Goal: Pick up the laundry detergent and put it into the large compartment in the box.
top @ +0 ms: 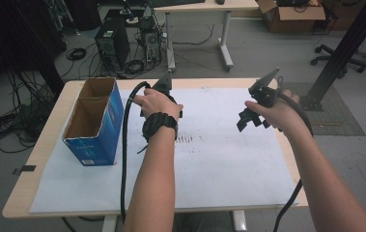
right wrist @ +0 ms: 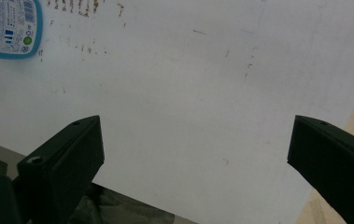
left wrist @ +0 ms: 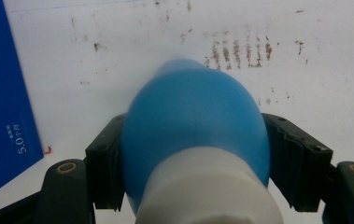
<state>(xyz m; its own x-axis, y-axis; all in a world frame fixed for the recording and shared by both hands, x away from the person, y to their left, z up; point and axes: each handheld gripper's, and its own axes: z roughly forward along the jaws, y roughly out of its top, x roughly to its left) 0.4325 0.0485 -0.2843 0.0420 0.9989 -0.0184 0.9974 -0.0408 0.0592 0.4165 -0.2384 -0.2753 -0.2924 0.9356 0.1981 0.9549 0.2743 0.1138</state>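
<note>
Two black jaws of the left gripper [left wrist: 198,163] press on either side of a blue bulb with a white neck [left wrist: 195,135], holding it above the stained white sheet [left wrist: 118,56] near the open blue box [top: 96,121]. Off to the side, the right gripper [right wrist: 195,154] hovers over bare sheet, jaws spread wide with nothing between them

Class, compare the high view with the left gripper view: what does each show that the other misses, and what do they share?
High view: the blue box with two open compartments, a wristwatch, the right tool. Left gripper view: the left tool shut on a blue-and-white bulb. Shared: that box, the white sheet, its brown marks.
</note>
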